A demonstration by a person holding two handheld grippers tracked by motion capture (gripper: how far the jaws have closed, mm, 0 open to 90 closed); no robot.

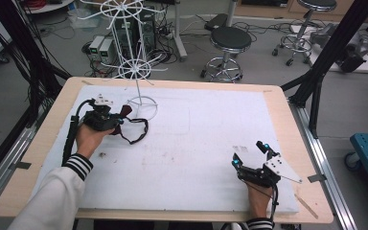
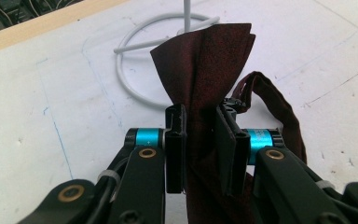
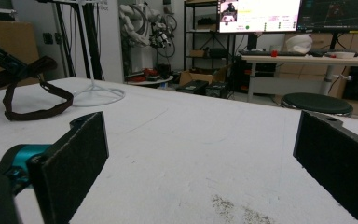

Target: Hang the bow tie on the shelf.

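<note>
The left gripper (image 2: 200, 149) pinches a dark red soft cloth bow tie (image 2: 205, 65) w/ a floppy strap near the far left corner of the white table mat (image 1: 196, 143), by the white wire stand (image 1: 141, 101); it looks light & limp, so hold the thick middle; the right gripper (image 1: 250, 154) is wide open, holding nothing.

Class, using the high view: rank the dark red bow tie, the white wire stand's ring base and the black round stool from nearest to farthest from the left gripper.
1. Dark red bow tie: clamped in the left gripper, its strap looping to the right on the white mat.
2. Wire stand's ring base: just beyond the gripper, on the mat.
3. Black round stool: off the table, on the floor far behind.
</note>
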